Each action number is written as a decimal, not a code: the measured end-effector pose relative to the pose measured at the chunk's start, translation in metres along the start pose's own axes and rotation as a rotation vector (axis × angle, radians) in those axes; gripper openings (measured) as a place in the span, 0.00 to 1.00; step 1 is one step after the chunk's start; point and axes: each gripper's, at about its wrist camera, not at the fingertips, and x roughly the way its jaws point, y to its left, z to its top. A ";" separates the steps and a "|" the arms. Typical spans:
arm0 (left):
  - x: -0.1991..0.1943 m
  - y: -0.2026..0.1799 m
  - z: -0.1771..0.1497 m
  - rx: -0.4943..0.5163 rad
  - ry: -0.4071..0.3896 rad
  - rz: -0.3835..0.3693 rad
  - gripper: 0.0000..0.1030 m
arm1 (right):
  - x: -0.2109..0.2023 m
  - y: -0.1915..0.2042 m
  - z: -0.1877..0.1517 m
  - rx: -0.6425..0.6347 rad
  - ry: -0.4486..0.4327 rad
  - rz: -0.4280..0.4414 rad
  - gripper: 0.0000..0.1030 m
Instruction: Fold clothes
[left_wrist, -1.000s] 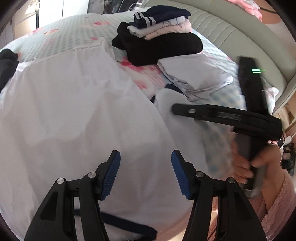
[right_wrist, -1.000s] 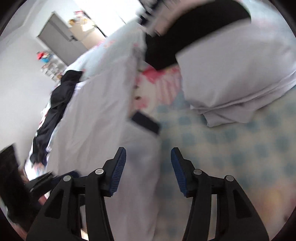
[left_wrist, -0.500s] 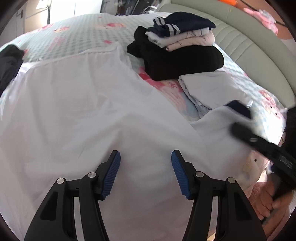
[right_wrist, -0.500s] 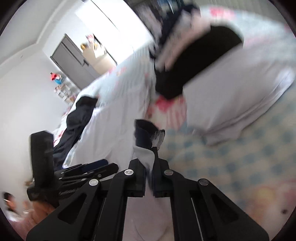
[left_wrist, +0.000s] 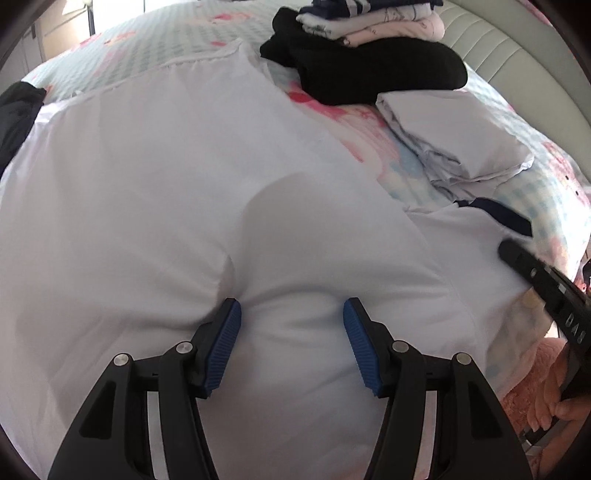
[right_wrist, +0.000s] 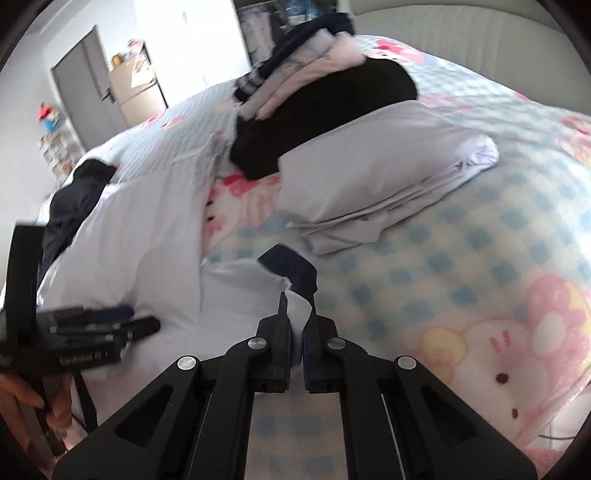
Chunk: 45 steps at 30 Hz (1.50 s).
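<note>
Right wrist: sleeve (right_wrist: 295, 291) pinched btwn fingers (right_wrist: 282, 314).

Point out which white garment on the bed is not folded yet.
The white shirt spread flat, its navy-cuffed sleeve pinched in the right gripper; the other white piece is folded.

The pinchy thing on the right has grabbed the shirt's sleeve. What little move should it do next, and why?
Probably carry the sleeve across onto the white shirt. The right gripper is shut on its dark-cuffed end, and the left gripper, jaws open, presses the shirt's body flat on the bed, so that sleeve looks ready to fold inward.
</note>
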 end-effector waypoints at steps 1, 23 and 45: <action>-0.006 0.000 0.002 0.000 -0.023 -0.006 0.58 | -0.002 -0.001 0.002 0.007 -0.004 0.018 0.04; 0.035 -0.005 0.036 0.199 0.100 0.222 0.50 | 0.108 0.015 0.077 0.030 0.219 0.304 0.35; 0.021 -0.019 0.061 0.111 -0.030 0.117 0.48 | 0.130 0.051 0.050 -0.201 0.370 0.259 0.30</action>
